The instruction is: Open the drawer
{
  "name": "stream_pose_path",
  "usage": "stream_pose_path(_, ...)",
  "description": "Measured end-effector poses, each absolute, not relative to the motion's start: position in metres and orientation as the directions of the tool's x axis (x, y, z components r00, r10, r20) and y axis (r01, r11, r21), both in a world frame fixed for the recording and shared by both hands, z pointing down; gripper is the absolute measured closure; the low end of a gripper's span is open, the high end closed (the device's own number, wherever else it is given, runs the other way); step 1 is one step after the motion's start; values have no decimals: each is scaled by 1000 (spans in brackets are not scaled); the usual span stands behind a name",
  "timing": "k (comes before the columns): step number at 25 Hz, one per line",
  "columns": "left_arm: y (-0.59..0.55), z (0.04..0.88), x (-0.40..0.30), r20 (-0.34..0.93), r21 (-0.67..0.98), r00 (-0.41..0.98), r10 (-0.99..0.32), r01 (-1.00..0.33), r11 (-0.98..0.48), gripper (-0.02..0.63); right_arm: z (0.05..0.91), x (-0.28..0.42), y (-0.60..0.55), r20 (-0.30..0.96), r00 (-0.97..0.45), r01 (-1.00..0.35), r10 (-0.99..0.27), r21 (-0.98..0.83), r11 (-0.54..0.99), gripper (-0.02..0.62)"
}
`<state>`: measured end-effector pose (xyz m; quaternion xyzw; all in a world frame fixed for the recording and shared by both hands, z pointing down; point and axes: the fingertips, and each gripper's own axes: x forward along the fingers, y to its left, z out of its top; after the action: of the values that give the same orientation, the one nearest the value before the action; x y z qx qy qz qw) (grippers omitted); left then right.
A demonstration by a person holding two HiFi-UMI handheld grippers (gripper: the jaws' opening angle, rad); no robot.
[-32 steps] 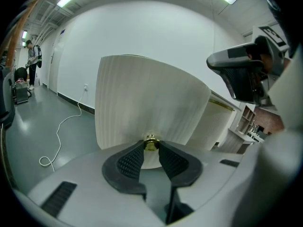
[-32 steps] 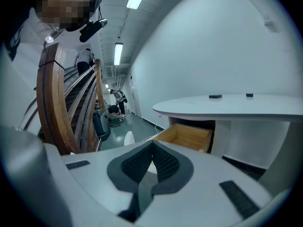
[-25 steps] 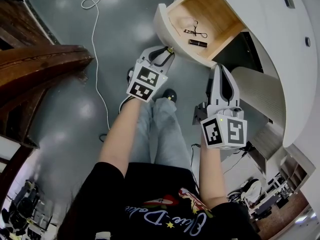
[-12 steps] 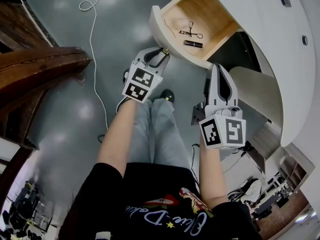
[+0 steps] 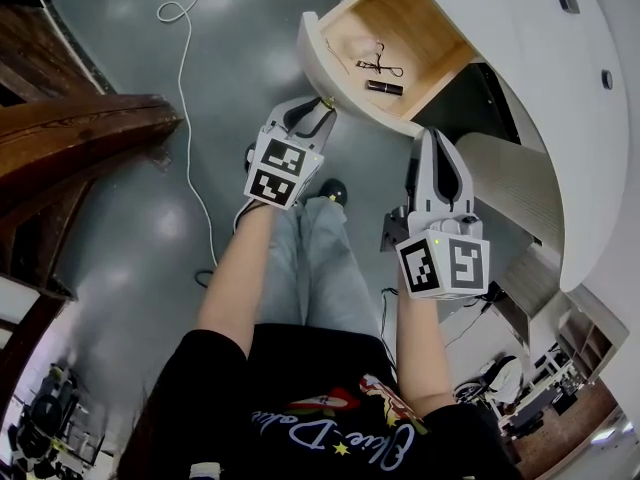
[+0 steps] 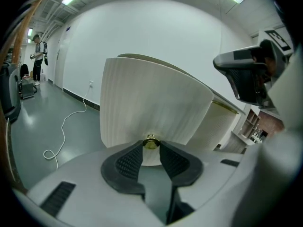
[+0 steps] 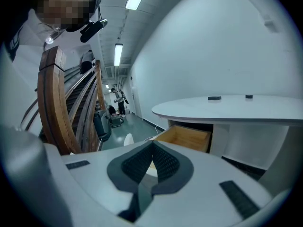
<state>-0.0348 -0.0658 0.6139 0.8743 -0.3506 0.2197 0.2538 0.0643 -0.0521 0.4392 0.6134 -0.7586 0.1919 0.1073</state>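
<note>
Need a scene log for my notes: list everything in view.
Drawer: 1, white, wood inside, pulled open from desk.
Knob: 1, brass, on drawer front.
Small items: 2, dark, inside drawer.
Desk: 1, white, right.
Discs: 2, dark, on desk.
Cable: 1, white, on floor.
Staircase: 1, brown wood, left.
Floor: grey.
Left tool: 1, white, jaws opening, pads on knob.
Right tool: 1, white, shut, empty.
Arms: 2, bare.
</note>
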Motion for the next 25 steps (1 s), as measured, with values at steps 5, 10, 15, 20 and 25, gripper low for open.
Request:
stream_pose_path(5, -64, 595, -46, 536, 274, 631, -561, -758, -592, 537, 432, 69, -50, 388, -219, -972, -895, -162, 168, 595)
stream_pose_path(10, -67, 567, -63, 510, 229, 585, -630, -799, -556, 586, 427, 74, -47, 377, -218, -972, -900, -167, 165, 595)
stream_pose_path(15, -68, 527, -66, 486, 168, 574, -659, -801, -574, 600, 417, 77, -43, 363, -233, -968, -902, -173, 181, 595)
stream_pose_path(20, -62, 486, -60, 467, 144, 587, -662, -789, -597, 600, 401, 81, -38, 334, -253, -962, -908, -189, 198, 595)
stream_pose_path(25, -49, 439, -54, 436, 164, 611, -661, -775, -610, 600, 379, 81, -28, 328, -296, -951, -897, -194, 242, 595)
